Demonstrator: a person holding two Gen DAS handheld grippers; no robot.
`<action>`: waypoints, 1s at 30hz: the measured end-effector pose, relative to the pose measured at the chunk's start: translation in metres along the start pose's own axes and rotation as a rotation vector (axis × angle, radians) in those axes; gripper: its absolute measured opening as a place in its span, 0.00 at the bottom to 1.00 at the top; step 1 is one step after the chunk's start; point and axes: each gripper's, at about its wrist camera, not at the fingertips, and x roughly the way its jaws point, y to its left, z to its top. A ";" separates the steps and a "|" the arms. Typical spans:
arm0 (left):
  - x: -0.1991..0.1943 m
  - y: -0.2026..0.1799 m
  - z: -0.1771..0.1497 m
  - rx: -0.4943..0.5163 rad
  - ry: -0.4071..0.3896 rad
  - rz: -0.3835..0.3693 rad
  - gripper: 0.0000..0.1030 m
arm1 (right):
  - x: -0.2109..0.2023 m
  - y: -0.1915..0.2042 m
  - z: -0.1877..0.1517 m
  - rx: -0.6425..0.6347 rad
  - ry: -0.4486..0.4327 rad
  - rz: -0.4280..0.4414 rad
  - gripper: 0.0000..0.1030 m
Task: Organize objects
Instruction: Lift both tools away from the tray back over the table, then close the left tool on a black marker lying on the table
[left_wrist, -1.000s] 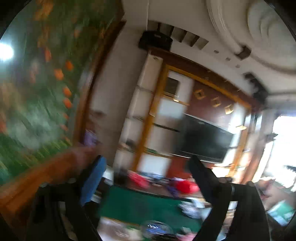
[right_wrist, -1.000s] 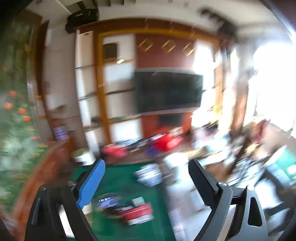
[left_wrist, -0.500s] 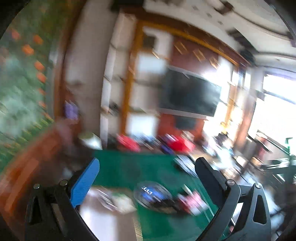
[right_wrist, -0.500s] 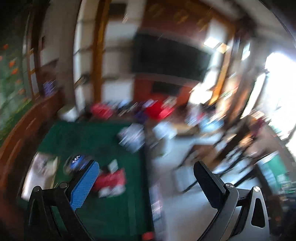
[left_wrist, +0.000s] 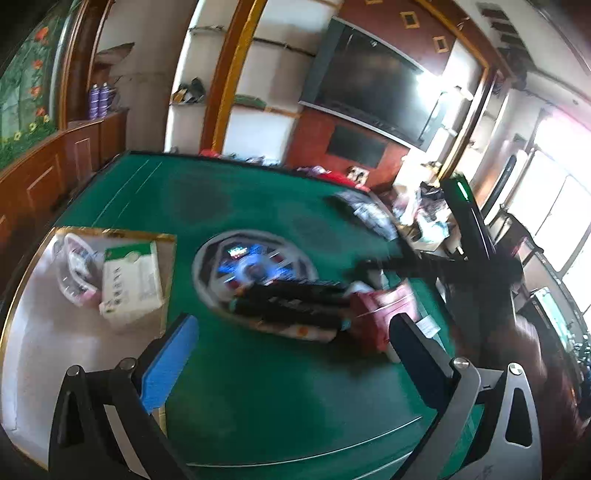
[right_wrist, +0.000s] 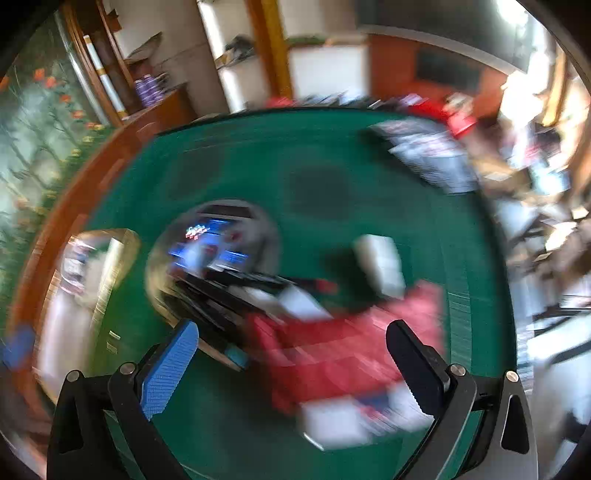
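Note:
A green felt table (left_wrist: 258, 387) holds a pile of objects. In the left wrist view a red packet (left_wrist: 380, 314) lies beside a dark long object (left_wrist: 295, 299). A white-green box (left_wrist: 131, 277) and a clear bag (left_wrist: 74, 266) lie on a silver tray (left_wrist: 55, 350) at the left. My left gripper (left_wrist: 291, 354) is open and empty above the table's near part. In the blurred right wrist view my right gripper (right_wrist: 291, 354) is open and empty just above the red packet (right_wrist: 332, 350). A white box (right_wrist: 380, 266) lies behind it.
A round control panel (left_wrist: 255, 258) sits in the table's middle, also in the right wrist view (right_wrist: 210, 240). A stack of dark printed items (left_wrist: 365, 214) lies at the far right edge. A wooden cabinet (left_wrist: 44, 173) stands left. Cluttered furniture stands right of the table.
Both grippers have tilted down from the room's far wall and ceiling towards the table. The table objects now fill the lower views. Both grippers stay open.

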 end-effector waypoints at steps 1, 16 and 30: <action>0.000 0.007 -0.001 -0.002 0.010 0.015 1.00 | 0.015 0.000 0.013 0.021 0.019 0.037 1.00; 0.006 0.056 -0.011 -0.101 0.076 -0.013 1.00 | 0.078 0.026 -0.040 0.155 0.413 0.546 1.00; 0.061 0.004 -0.042 0.037 0.134 0.188 1.00 | -0.042 -0.013 -0.098 0.199 -0.013 0.401 1.00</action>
